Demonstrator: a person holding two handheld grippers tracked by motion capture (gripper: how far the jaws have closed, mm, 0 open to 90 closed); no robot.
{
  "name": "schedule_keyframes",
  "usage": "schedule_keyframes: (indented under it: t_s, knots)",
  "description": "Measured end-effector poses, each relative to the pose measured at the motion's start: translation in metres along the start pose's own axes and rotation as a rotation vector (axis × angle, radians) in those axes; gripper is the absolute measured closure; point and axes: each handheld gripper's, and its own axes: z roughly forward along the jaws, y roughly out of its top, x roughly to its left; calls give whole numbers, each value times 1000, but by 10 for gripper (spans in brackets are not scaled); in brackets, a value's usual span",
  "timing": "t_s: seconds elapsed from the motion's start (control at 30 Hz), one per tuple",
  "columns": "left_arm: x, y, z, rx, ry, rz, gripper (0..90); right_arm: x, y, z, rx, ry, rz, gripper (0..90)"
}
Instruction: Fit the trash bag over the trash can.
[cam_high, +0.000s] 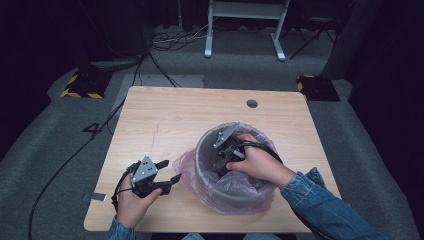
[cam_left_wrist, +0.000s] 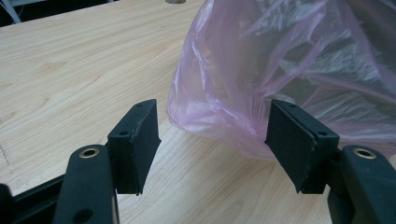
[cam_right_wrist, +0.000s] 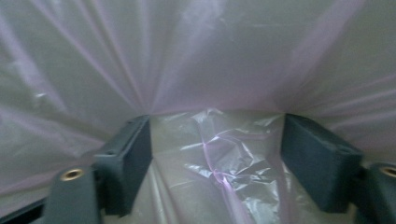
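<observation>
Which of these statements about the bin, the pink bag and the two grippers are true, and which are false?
1. The right gripper reaches down inside the grey bin. True.
2. The left gripper is shut on the pink plastic bag. False: its jaws stand open, and the bag's edge lies just beyond them.
3. The pink plastic bag lines the bin and hangs over its rim. True.
4. The bin lies tipped on its side. False: it stands upright on the wooden table.
5. The right gripper squeezes a fold of the bag. False: its jaws are open, with crumpled liner beyond them.
</observation>
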Motion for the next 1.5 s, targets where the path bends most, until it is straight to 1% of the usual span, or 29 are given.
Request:
schedule_keyframes:
  t_s: [0.1,0.17,0.23,0.3,0.33,0.4,0.47,0.53,0.57,0.63,0.67,0.7,0.8,0.9,0.97,1.0,1.03,1.07,1.13,1.2,1.23,1.27,1.37,1.4,1.5]
  knots:
    - [0,0,0,0,-2,1,346,0,-2,7,35,3,30,182]
    - [0,0,0,1,-2,4,345,1,-2,12,53,-5,47,173]
    - [0,0,0,0,-2,2,345,2,-2,16,77,-4,34,168]
    - [0,0,0,1,-3,2,344,4,-2,18,107,-3,32,167]
    - [0,0,0,2,-4,-2,343,4,-3,20,110,-1,29,167]
    - [0,0,0,4,-4,-2,344,4,-4,22,135,12,40,167]
    - [0,0,0,3,-6,-1,344,3,-4,22,132,12,42,177]
    - [0,0,0,2,-8,1,343,4,-4,18,111,3,43,187]
    - [0,0,0,1,-8,-4,343,4,-3,15,94,6,37,190]
    - [1,0,0,2,-7,-4,342,5,0,5,43,8,37,196]
    - [1,0,0,3,-7,-4,342,6,2,-2,19,11,36,196]
    - [0,0,0,2,-8,-7,342,6,4,-8,-4,9,23,196]
    - [-1,0,0,1,-10,0,342,7,9,-31,-78,0,9,204]
    - [0,0,0,3,-8,1,342,11,13,-56,-165,-6,-24,207]
    - [0,-1,1,13,2,-11,342,15,14,-72,-229,11,-45,205]
    - [1,-1,1,15,5,-9,342,16,14,-77,-246,18,-49,206]
    - [1,-2,2,14,4,-19,343,18,14,-83,-266,20,-54,205]
    - [1,-2,2,14,5,-18,343,19,14,-89,-282,19,-64,203]
    - [2,-2,2,15,6,-14,343,24,14,-100,-307,29,-91,194]
    - [1,-2,2,15,7,-21,343,29,14,-108,-317,62,-134,192]
    - [1,-2,2,18,10,-16,343,32,14,-110,-317,77,-151,185]
    - [1,-2,2,19,10,-16,343,34,13,-112,-321,90,-160,184]
    - [1,-2,3,22,10,-18,343,38,11,-112,-325,117,-184,184]
    - [0,-3,3,21,8,-24,343,38,10,-111,-325,122,-190,184]
    - [0,-3,3,21,8,-25,343,38,8,-107,-328,137,-193,184]
